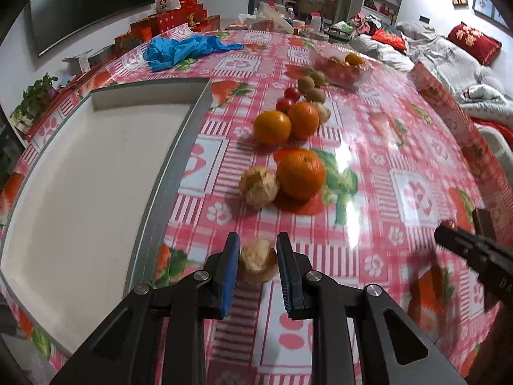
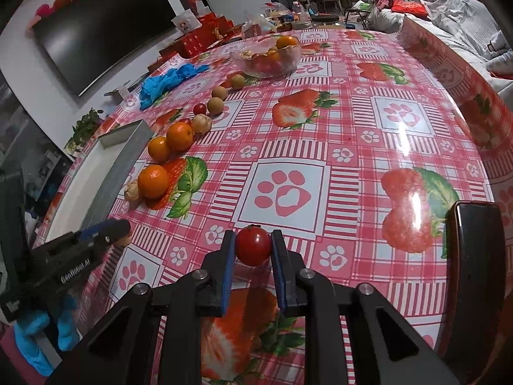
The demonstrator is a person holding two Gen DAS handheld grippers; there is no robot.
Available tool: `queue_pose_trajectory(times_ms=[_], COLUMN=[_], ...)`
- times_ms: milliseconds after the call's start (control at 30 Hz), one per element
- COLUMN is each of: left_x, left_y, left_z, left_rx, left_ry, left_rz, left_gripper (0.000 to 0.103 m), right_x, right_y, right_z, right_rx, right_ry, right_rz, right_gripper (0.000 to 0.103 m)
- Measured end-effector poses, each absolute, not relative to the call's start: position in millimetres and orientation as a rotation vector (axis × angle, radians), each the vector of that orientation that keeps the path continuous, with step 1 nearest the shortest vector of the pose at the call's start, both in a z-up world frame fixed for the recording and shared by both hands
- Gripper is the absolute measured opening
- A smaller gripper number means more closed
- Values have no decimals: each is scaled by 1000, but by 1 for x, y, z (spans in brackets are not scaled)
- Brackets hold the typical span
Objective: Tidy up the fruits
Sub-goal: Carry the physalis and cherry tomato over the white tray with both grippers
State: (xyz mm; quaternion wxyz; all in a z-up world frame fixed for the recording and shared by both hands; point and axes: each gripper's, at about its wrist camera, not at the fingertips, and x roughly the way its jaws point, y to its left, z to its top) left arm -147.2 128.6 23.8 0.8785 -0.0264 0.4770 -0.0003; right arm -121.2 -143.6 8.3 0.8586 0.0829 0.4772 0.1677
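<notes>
On the pink strawberry-print tablecloth [image 2: 320,122], the left gripper [image 1: 258,258] pinches a pale papery-husked round fruit [image 1: 258,260], its underside hidden. The right gripper [image 2: 253,246] clamps 1 small red tomato [image 2: 253,245]; the clear glass bowl [image 2: 266,56] holds blurred fruit.

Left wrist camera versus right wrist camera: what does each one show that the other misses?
Only the left wrist view shows the pale walnut-like fruit between the left gripper fingers, and the white tray from above, nothing in it.

Only the right wrist view shows the small tomato gripped by the right gripper, and the blue-gloved hand holding the other tool.

Both show the line of oranges, the glass bowl and the blue gloves on the table.
</notes>
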Motion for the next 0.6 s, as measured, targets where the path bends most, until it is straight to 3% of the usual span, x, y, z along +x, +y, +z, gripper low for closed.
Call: queue_pose_trajectory(times_ms=[600], left_x=[-159], left_y=[131], left_z=[27], left_rx=[-75], left_ry=[981], left_rz=[1], left_gripper=[25], right_x=[-129], right_y=[-135], right_z=[9], right_rx=[148], right_ry=[1022], right_rz=[370], right_gripper=[24])
